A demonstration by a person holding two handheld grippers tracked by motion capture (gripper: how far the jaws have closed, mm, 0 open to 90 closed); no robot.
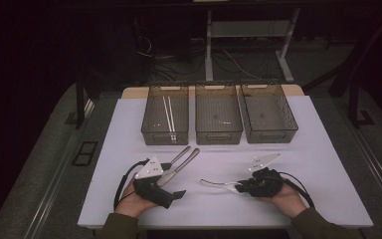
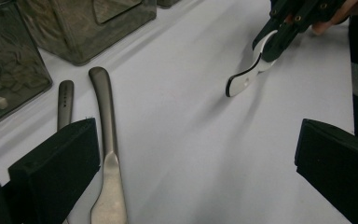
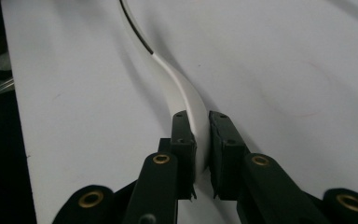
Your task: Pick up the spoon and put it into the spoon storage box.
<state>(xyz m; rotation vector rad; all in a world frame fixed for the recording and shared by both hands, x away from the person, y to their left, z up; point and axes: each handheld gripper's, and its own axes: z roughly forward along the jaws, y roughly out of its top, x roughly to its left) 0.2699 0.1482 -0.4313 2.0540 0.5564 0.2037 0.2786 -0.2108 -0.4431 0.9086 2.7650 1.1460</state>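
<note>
because the right gripper (image 3: 200, 154) pinches the white knife (image 3: 182, 91) by its handle, the blade lies free; left gripper (image 2: 191, 158) gapes over two metal knives (image 2: 108, 154), gripping nothing.

High view: above the near edge of the table (image 1: 129, 199), facing forward and down. Left gripper view: low and close, looking across at the spoon (image 2: 242, 79). Right gripper view: closest of all, along that same spoon (image 3: 177, 88).

Three bins (image 1: 218, 130) — two metal utensils (image 1: 179, 164), two chopsticks (image 1: 169, 113), one white spoon (image 1: 219, 183).
</note>
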